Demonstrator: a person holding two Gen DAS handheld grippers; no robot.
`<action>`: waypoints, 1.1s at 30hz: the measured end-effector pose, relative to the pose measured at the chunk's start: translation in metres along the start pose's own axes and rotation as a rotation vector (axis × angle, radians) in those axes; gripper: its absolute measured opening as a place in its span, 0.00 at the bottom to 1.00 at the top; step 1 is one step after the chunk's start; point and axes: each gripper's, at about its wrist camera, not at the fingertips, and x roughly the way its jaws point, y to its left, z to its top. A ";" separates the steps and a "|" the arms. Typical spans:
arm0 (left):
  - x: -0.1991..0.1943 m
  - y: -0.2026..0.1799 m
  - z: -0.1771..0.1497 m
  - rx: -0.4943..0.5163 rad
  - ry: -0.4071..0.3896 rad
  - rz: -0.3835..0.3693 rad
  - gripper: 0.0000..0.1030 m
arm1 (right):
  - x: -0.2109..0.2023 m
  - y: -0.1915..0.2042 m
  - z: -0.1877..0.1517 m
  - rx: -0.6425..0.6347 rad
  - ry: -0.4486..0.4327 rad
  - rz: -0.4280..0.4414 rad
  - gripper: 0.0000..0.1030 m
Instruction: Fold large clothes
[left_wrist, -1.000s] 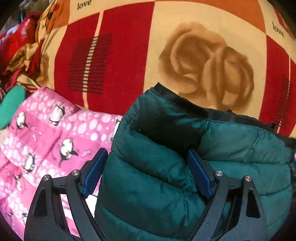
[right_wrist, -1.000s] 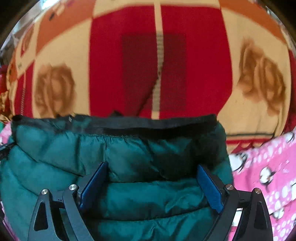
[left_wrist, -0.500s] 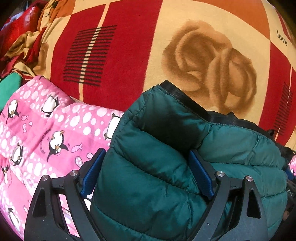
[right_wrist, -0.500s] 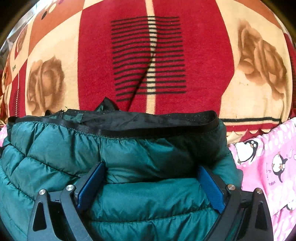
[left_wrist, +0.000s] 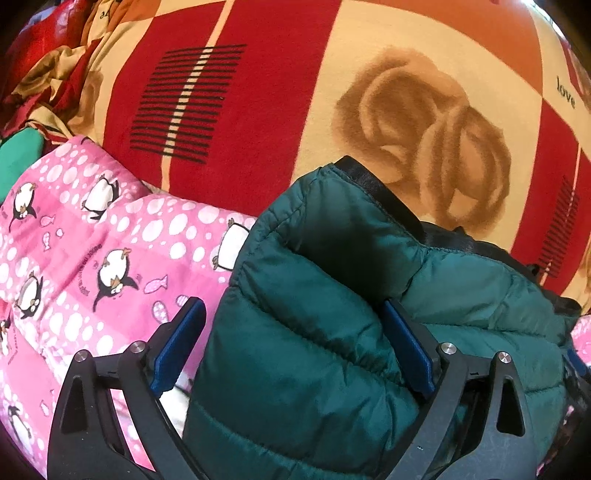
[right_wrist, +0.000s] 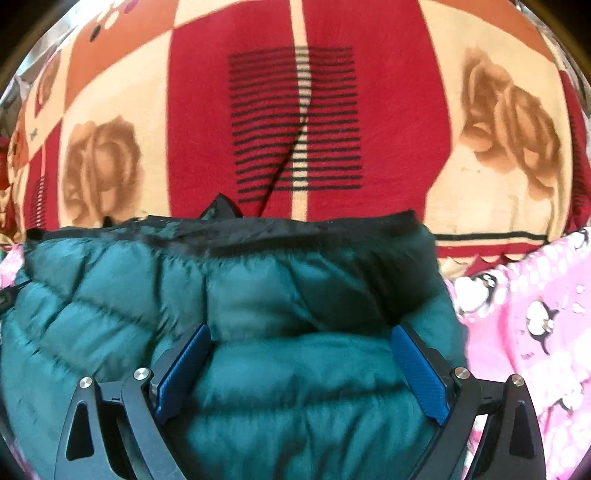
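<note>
Both grippers (left_wrist: 291, 339) (right_wrist: 301, 365): black skeletal frames w/ triangular cutouts, silver screws, blue ribbed pads on jaws.

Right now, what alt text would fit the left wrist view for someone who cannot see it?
A folded dark green puffer jacket bulges between the open blue pads of the left hand-held gripper, whose jaws have just been widening; one pad stands clear of it. It lies partly on a pink penguin-print quilt, over a red and cream rose-patterned blanket.
</note>
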 end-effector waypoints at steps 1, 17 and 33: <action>-0.006 0.004 -0.001 -0.009 0.000 -0.015 0.92 | -0.009 -0.003 -0.003 0.004 -0.009 0.010 0.94; -0.048 0.053 -0.027 -0.062 0.008 -0.234 0.93 | -0.029 -0.053 -0.030 0.169 0.004 0.105 0.97; -0.003 0.070 -0.032 -0.157 0.164 -0.481 1.00 | 0.030 -0.097 -0.039 0.310 0.154 0.419 1.00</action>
